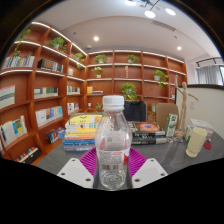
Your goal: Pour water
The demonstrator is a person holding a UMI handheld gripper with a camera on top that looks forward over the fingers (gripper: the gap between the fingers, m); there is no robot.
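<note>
While 2 fingers (pixel 70 171) of the gripper (pixel 112 168) pinch 1 clear water bottle (pixel 113 133), 1 cup (pixel 196 140) stands beyond.

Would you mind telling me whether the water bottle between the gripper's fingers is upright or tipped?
Upright. The bottle stands straight between the gripper fingers, its white cap on top and its sides vertical. Not tilted for pouring yet.
</note>
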